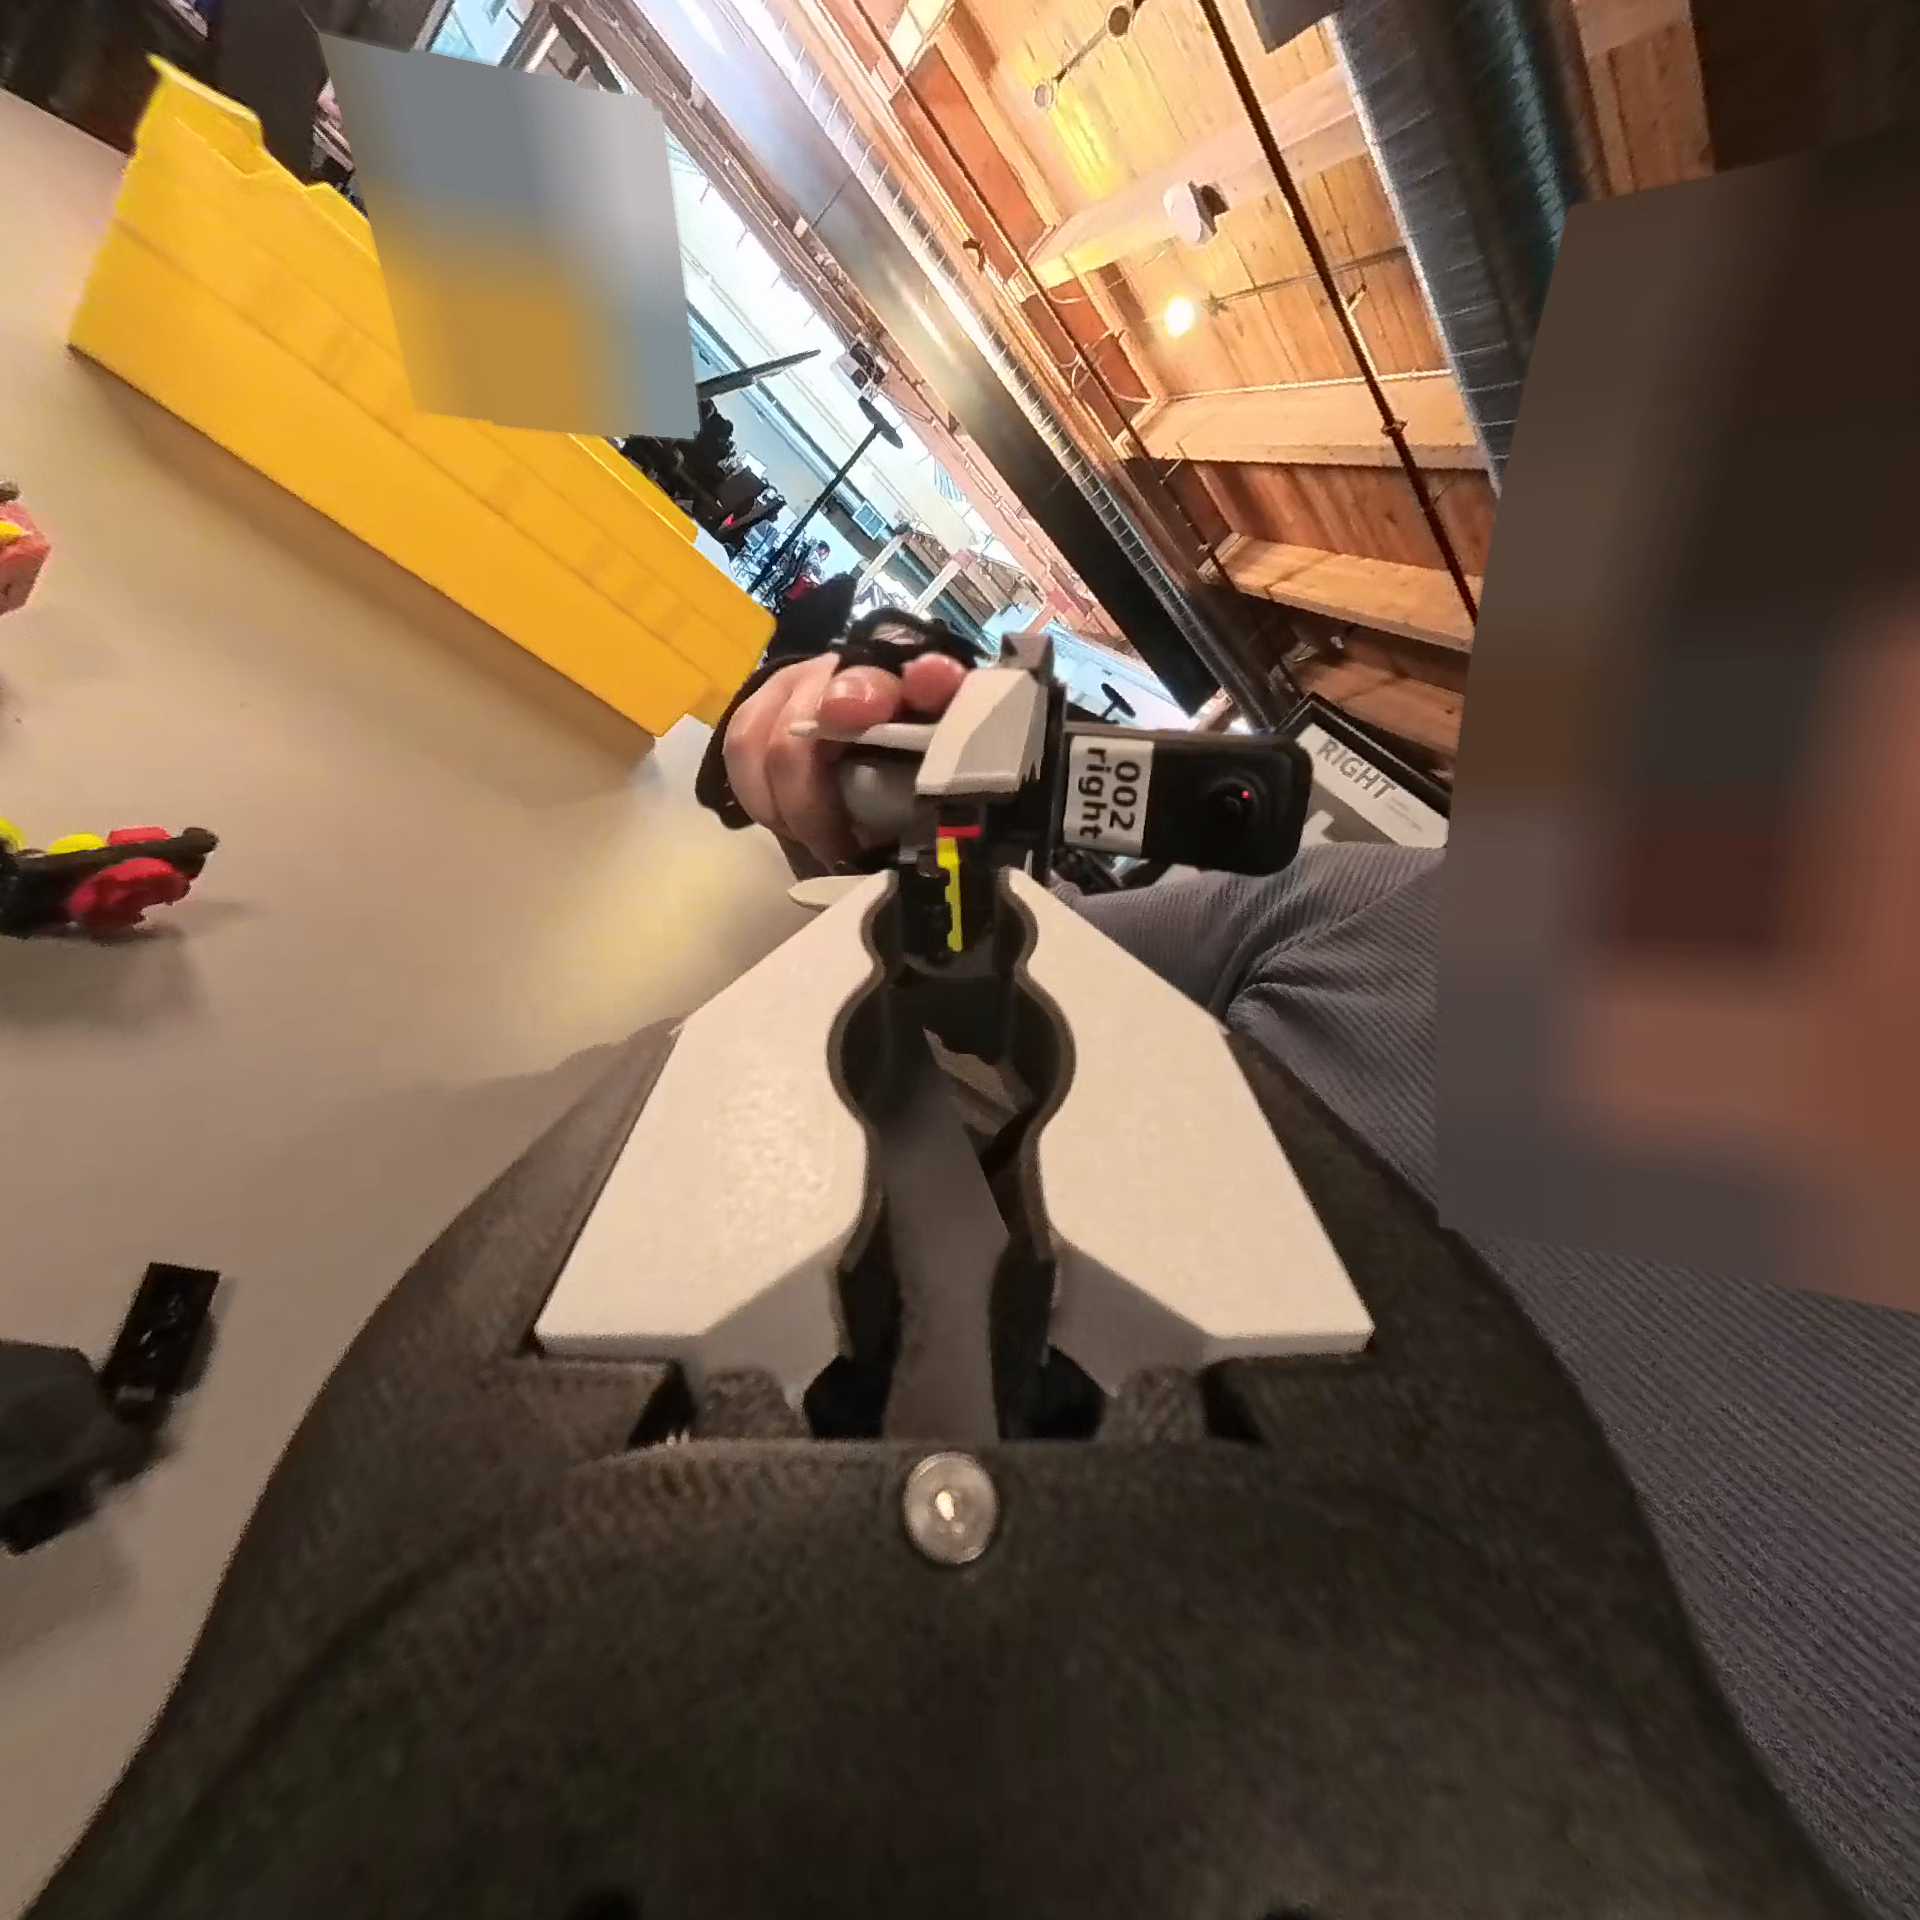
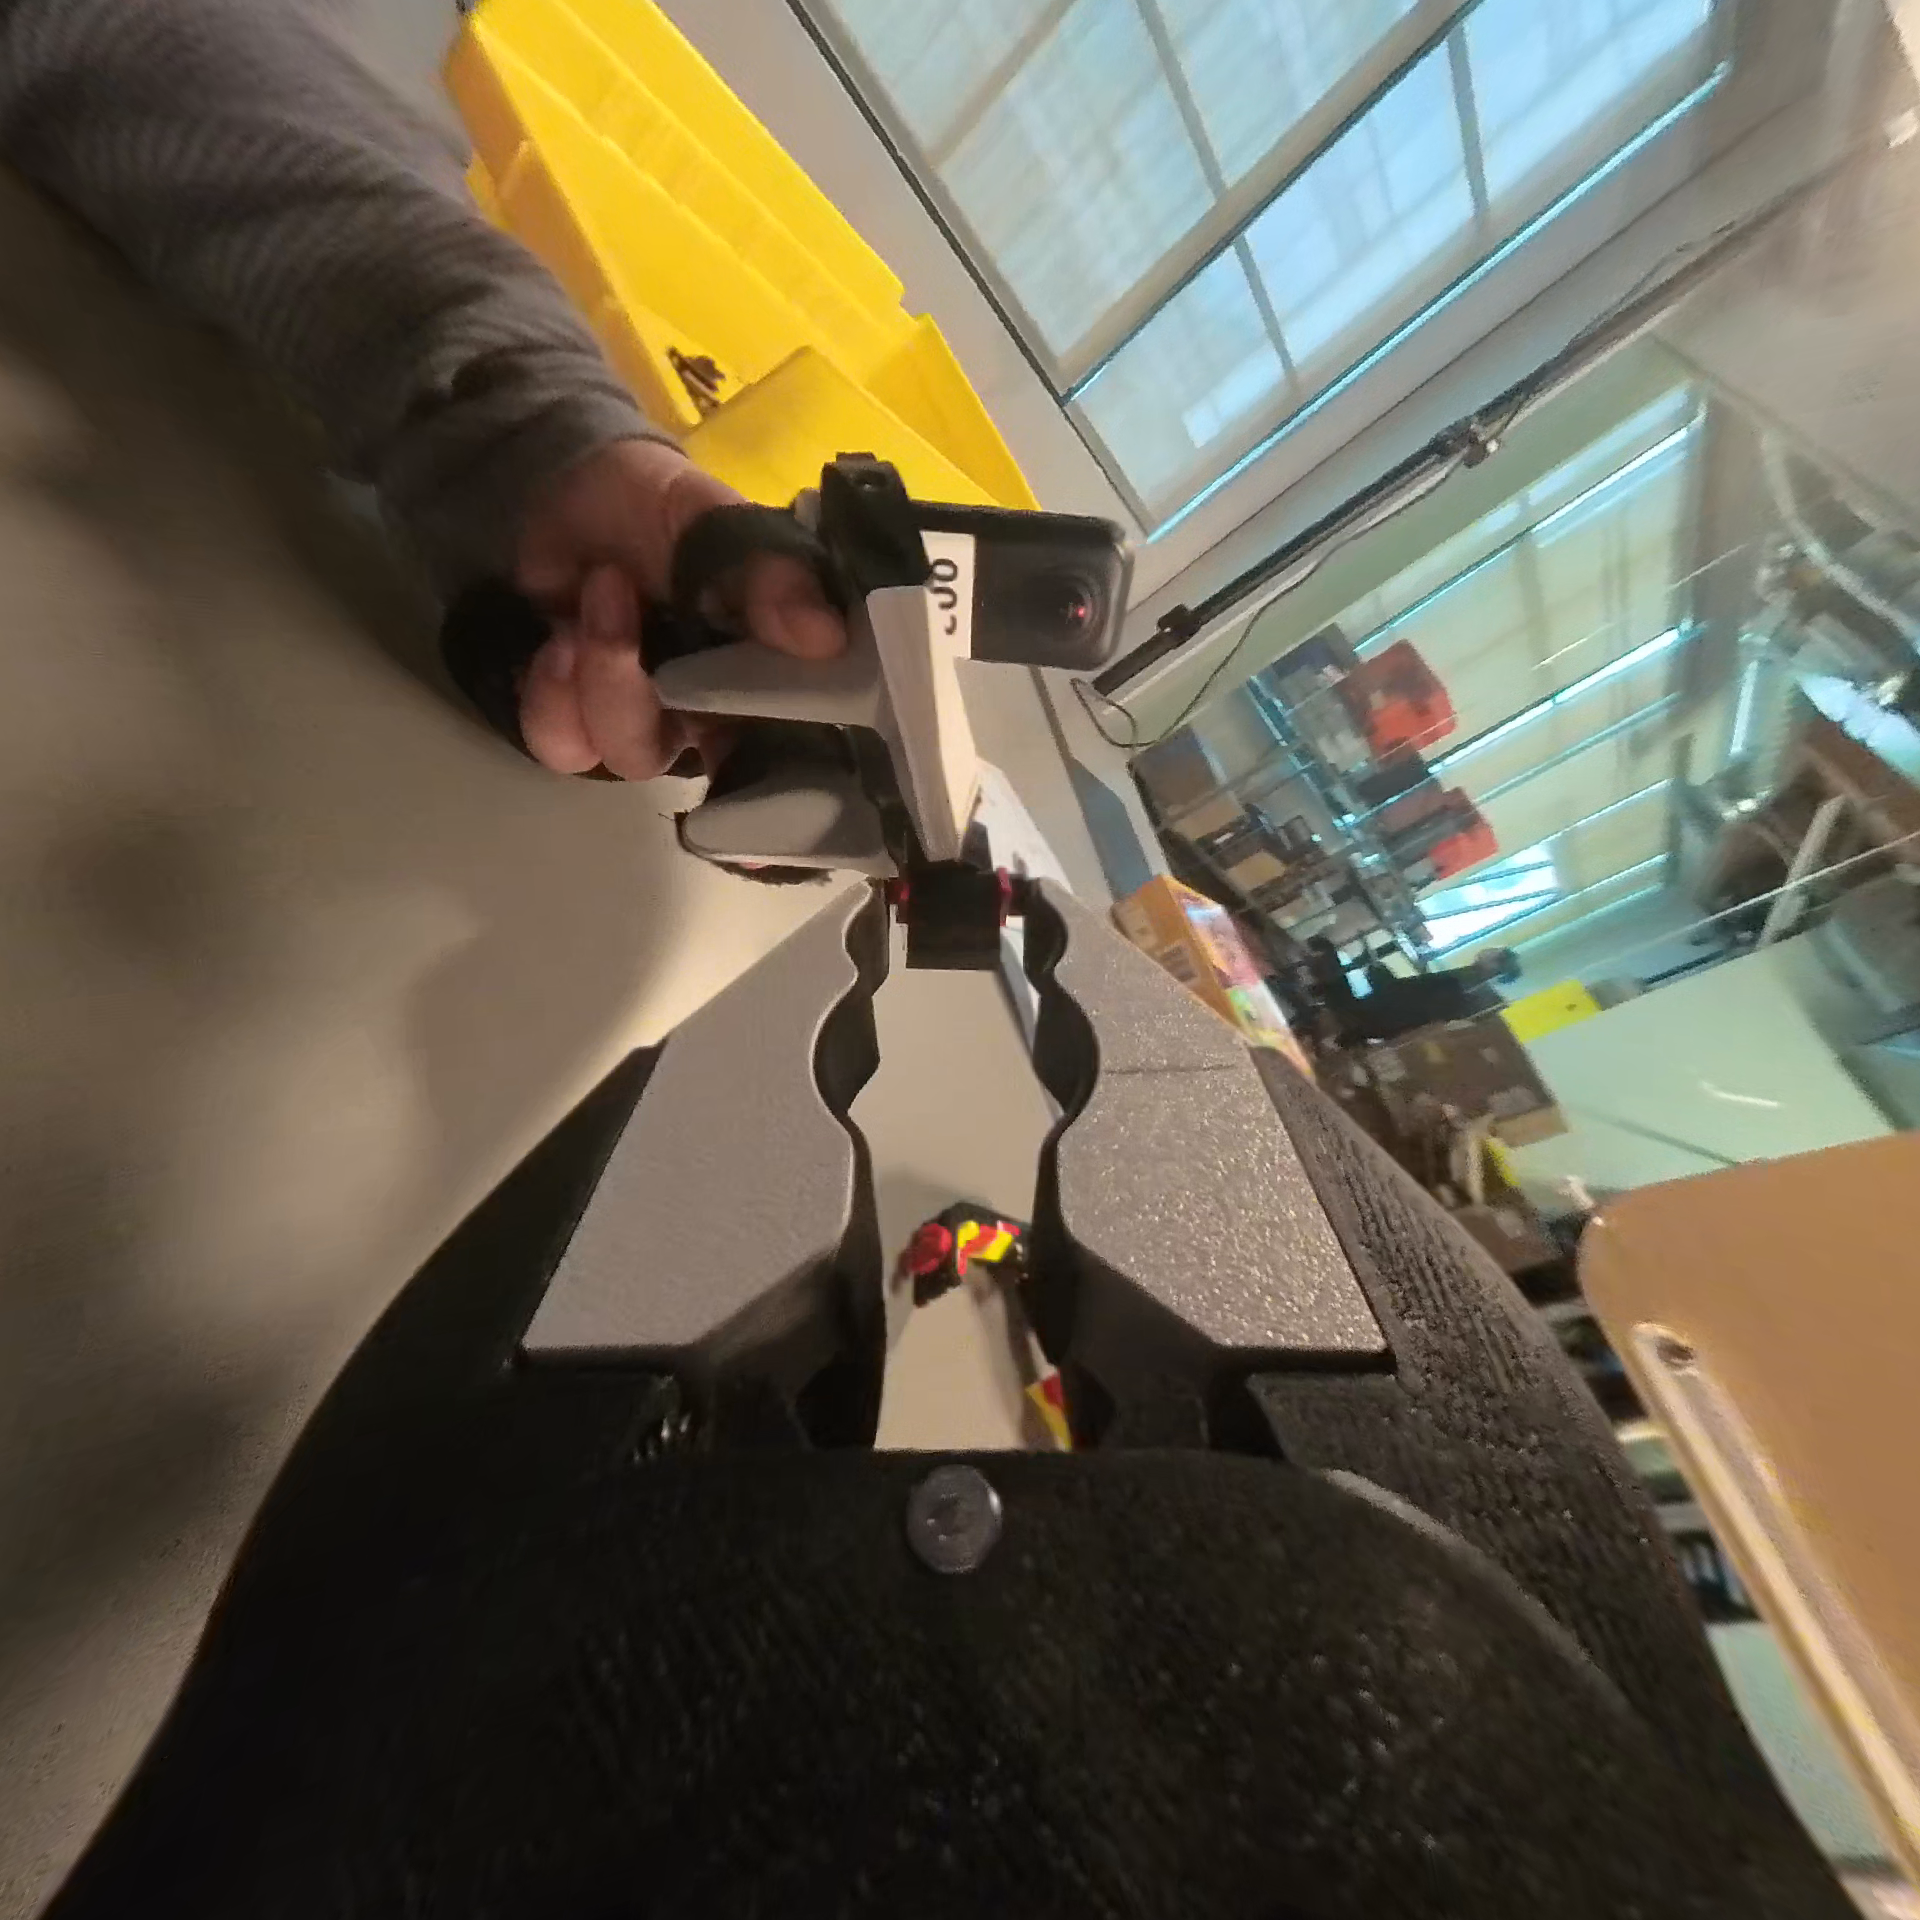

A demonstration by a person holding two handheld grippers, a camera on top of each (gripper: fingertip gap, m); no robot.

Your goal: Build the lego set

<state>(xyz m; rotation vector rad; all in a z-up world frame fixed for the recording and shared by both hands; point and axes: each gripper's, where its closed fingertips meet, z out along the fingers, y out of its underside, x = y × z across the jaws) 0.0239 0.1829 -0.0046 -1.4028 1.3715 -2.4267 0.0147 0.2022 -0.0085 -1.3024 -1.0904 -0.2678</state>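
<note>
The left gripper (image 1: 940, 914) is clamped on a small black lego assembly with a yellow strip and a red bit (image 1: 943, 904), held up off the pale grey counter (image 1: 343, 790). The right gripper (image 2: 948, 920) meets it tip to tip and pinches a black lego piece with red pins (image 2: 948, 920). Can't really tell if both grip the same piece, too tight in there. A red, yellow and black lego build (image 1: 99, 878) and a loose black lego beam (image 1: 164, 1340) lie on the counter, and a stack of yellow plastic bins (image 1: 343, 416) sits behind them.
</note>
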